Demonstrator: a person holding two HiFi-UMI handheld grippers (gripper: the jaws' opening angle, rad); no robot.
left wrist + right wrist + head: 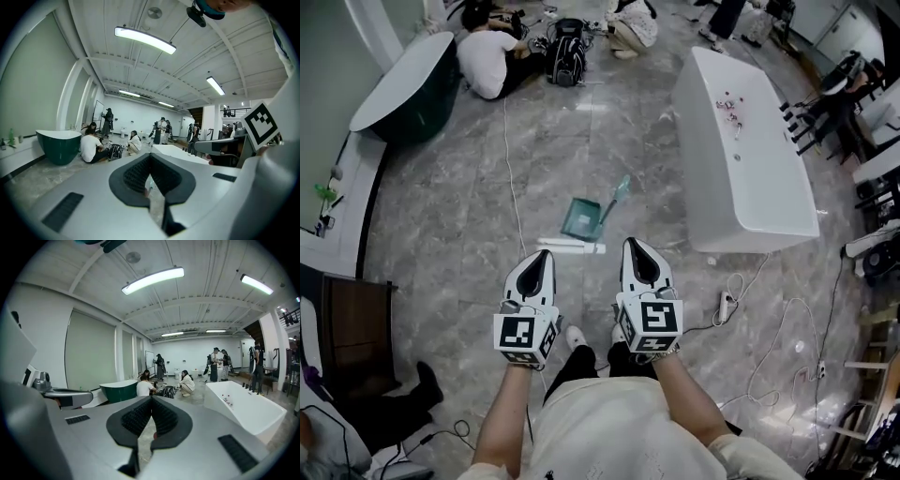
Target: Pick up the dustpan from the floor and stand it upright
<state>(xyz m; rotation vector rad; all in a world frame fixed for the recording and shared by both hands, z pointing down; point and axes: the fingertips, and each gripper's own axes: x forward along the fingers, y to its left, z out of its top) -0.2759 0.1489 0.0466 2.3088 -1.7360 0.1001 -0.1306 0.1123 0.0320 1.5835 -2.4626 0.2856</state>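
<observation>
In the head view a teal dustpan (580, 218) lies flat on the grey marble floor, its pale handle (619, 191) pointing up and to the right. A white stick (572, 246) lies on the floor just in front of it. My left gripper (544, 255) and right gripper (632, 246) are held side by side above the floor on the near side of the stick, both pointing toward the dustpan and short of it. Both are shut with nothing between the pads, as the left gripper view (150, 157) and the right gripper view (151, 398) show.
A long white bathtub (741, 159) stands right of the dustpan and a dark green tub (408, 94) at the far left. People sit on the floor (487, 61) beside a backpack (567, 52) at the back. A power strip (727, 305) and cables lie at the right.
</observation>
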